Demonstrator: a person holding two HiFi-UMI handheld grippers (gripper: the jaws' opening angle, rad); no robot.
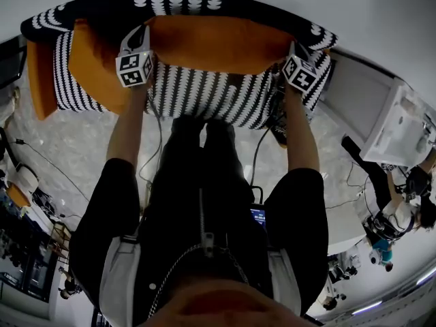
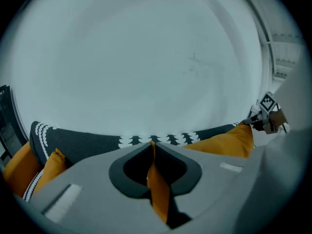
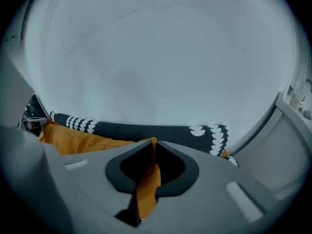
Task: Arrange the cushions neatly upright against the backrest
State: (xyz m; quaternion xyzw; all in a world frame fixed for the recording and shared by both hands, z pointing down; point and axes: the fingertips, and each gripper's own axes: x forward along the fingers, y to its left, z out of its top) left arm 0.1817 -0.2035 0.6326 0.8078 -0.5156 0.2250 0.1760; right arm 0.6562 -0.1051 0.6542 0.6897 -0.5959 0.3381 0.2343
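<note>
A long orange cushion [image 1: 211, 43] is held up along the black-and-white patterned backrest [image 1: 177, 2] of the sofa. My left gripper [image 1: 143, 34] is shut on the cushion's left corner, and a fold of orange fabric [image 2: 157, 184] is pinched between its jaws. My right gripper [image 1: 294, 50] is shut on the right corner, with orange fabric [image 3: 147, 184] pinched the same way. In the left gripper view the cushion [image 2: 224, 143] stretches across to the right gripper [image 2: 258, 121]. A second orange cushion [image 1: 92, 63] leans at the sofa's left end. A third orange cushion [image 1: 41, 77] lies past the left armrest.
The patterned sofa seat [image 1: 204, 97] lies below the held cushion, with the person's legs in front of it. A white wall [image 2: 146, 57] rises behind the sofa. Cables [image 1: 41, 159] run over the floor at the left. A white cabinet [image 1: 395, 125] stands at the right.
</note>
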